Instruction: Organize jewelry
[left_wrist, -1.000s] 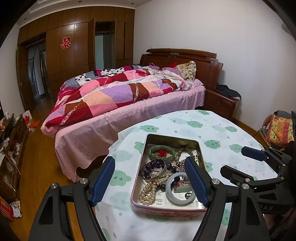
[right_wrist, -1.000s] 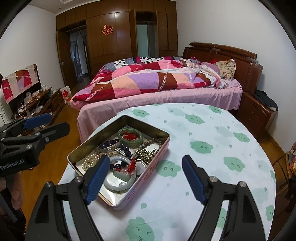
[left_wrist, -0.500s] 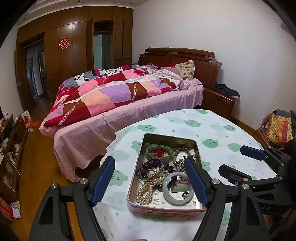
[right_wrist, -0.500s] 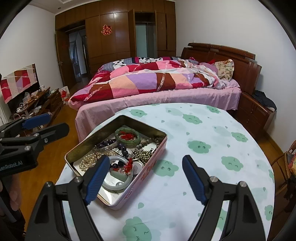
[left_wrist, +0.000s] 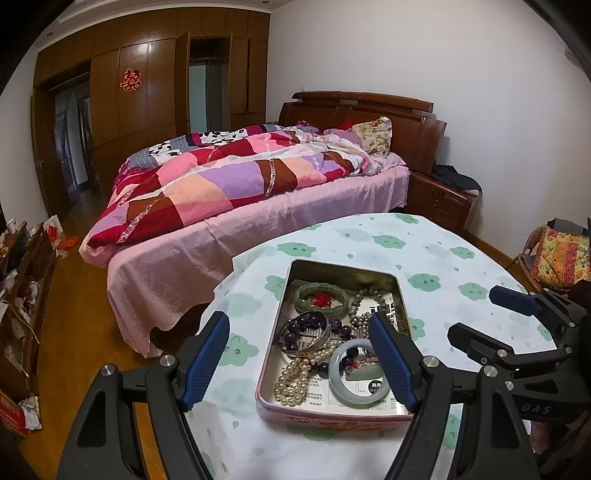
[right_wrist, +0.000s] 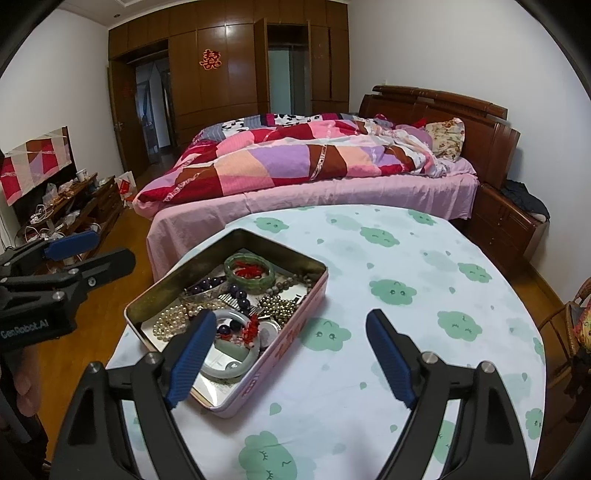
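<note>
A round table covered with a pale cloth printed with green clouds (left_wrist: 436, 258) stands near a bed with a pink sheet and a patchwork quilt (left_wrist: 236, 184). On the near left part of the table sits a rectangular open pink metal tin (left_wrist: 332, 410), and all the jewelry lies inside it.

At the far end of the tin rests a green jade-like bangle with a red knot inside its ring (left_wrist: 322, 295). Just nearer lies a string of dark purple beads (left_wrist: 306, 325) over a silver band, and to the right of it a heap of grey-olive bead strands (left_wrist: 364, 310). In the near left part of the tin lies a cream pearl necklace (left_wrist: 295, 376), and beside it, to the right, a pale grey-green smooth bangle (left_wrist: 354, 373) with a small green pendant across it.

The left gripper with black arms and blue pads (left_wrist: 301, 363) hangs over the near end of the tin, its jaws spread wide with nothing between them. The right gripper, of the same build (right_wrist: 291, 356), hovers over the tin's near right corner and the bare cloth beside it, jaws likewise wide apart and empty. In the right wrist view, its left pad (right_wrist: 192, 354) overlaps the pale bangle.
</note>
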